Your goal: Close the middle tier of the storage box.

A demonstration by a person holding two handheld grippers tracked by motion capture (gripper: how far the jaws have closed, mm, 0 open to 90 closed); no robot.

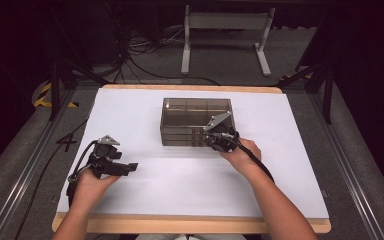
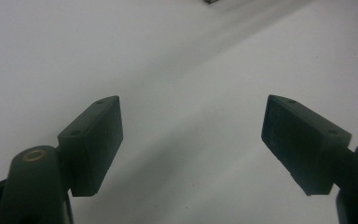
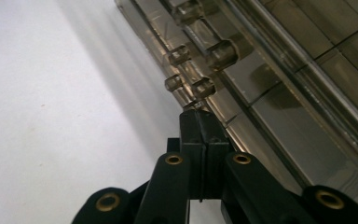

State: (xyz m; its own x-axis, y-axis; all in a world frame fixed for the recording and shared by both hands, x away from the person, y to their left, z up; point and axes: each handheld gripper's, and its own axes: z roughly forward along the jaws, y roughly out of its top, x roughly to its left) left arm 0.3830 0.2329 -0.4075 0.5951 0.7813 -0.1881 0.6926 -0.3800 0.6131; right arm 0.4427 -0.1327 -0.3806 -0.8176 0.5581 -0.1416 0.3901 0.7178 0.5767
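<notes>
A smoky see-through drawer box (image 1: 196, 115) stands on the white table (image 1: 180, 185), a little behind the middle. My right gripper (image 1: 215, 142) is at the box's front face, low and right of its middle. In the right gripper view its jaws (image 3: 200, 114) are shut with the pads pressed flat together, and their tip lies just under a small clear drawer knob (image 3: 203, 87) on the box front (image 3: 284, 93); I see nothing between the pads. My left gripper (image 1: 130, 167) rests low over the table at the left, away from the box, open (image 2: 191, 140) with bare table (image 2: 168, 56) between its fingers.
A white metal table frame (image 1: 225, 22) and loose cables (image 1: 145, 45) lie on the floor beyond the far edge. Yellow-black tape (image 1: 42, 95) marks the floor at the left. The table's wooden front edge (image 1: 190, 225) runs between the person's forearms.
</notes>
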